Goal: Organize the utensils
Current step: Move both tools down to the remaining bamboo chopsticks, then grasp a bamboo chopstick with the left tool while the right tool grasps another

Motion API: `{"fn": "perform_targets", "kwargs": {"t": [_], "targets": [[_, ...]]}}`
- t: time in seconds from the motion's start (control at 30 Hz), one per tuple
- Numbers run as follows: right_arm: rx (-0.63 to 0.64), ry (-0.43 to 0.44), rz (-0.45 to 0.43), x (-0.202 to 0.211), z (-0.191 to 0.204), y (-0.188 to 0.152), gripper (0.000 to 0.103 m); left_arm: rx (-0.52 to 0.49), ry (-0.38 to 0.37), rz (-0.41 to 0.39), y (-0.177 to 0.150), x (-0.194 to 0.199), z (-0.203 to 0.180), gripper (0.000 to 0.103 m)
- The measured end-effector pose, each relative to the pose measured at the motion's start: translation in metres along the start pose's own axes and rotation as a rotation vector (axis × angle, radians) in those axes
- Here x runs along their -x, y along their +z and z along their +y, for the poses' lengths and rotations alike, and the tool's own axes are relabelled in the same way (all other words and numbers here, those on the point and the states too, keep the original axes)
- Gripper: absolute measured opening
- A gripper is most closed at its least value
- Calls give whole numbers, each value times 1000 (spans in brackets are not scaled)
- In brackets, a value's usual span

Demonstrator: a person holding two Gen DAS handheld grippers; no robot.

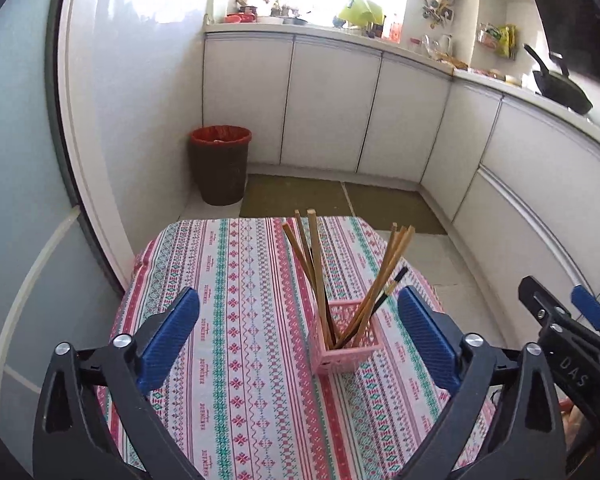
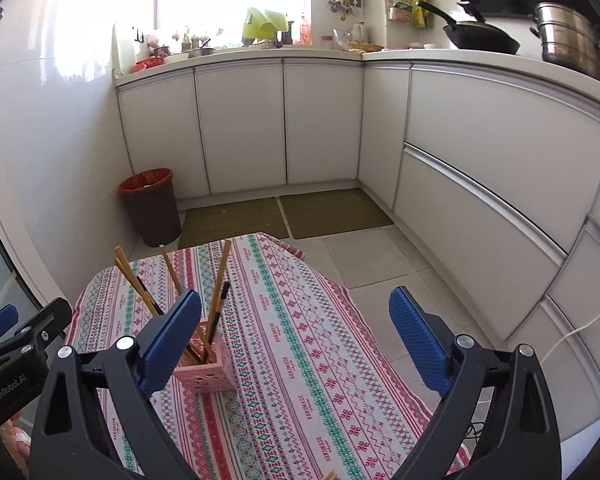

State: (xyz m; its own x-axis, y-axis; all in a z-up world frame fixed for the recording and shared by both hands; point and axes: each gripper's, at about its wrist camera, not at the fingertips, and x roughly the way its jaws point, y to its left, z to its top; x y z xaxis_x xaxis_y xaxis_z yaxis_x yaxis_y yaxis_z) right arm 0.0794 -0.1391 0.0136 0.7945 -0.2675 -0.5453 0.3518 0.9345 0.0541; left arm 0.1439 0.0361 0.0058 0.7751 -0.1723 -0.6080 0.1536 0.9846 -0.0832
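Bin [image 1: 220, 164]: dark, red liner, on the floor against the wall, beyond the far left corner of the table from the basket.
Left gripper [image 1: 298, 332]: fingers spread wide, holding nothing, above the near part of the table, on the near side of the basket.
Table [image 1: 228, 280]: covered by a striped patterned cloth; the basket stands on it.
Basket [image 1: 342, 350]: pink, square, lattice walls, upright on the cloth; landmark for all positions.
Chopsticks [image 1: 320, 268]: wooden ones plus a dark one, standing in the basket, upper ends fanned out left and right.
Right gripper [image 2: 296, 336]: fingers spread wide, holding nothing; the basket sits just behind its left finger [image 2: 172, 340].
Wok [image 2: 482, 42]: black, on the counter beyond and right of the basket.
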Motion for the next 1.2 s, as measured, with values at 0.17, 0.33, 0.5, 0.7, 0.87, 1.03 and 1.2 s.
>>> {"fn": "perform_targets", "kwargs": {"t": [0.17,0.33,0.5,0.7,0.87,1.03,1.2], "targets": [[26,-47,65,5,-27,-28,96,-100,-14,137,-26,-20,-20,96],[-6,-70,174,7,-71,-69,96,-237,-82,344,-69,-52,-56,96],[-154,-78,304,7,-124,-110,96,-375,-151,545,-121,-85,-98,96],[-192,-128,376,14,-159,-135,96,-454,-188,698,-161,-118,-136,92],[-259,-99,432,15,-177,-142,96,-478,-173,781,-175,-138,-149,84],[-273,-94,442,11,-180,-145,96,-496,-180,833,-186,-149,-149,79],[-290,-79,474,5,-179,-149,96,-518,-192,854,-198,-156,-154,65]]}}
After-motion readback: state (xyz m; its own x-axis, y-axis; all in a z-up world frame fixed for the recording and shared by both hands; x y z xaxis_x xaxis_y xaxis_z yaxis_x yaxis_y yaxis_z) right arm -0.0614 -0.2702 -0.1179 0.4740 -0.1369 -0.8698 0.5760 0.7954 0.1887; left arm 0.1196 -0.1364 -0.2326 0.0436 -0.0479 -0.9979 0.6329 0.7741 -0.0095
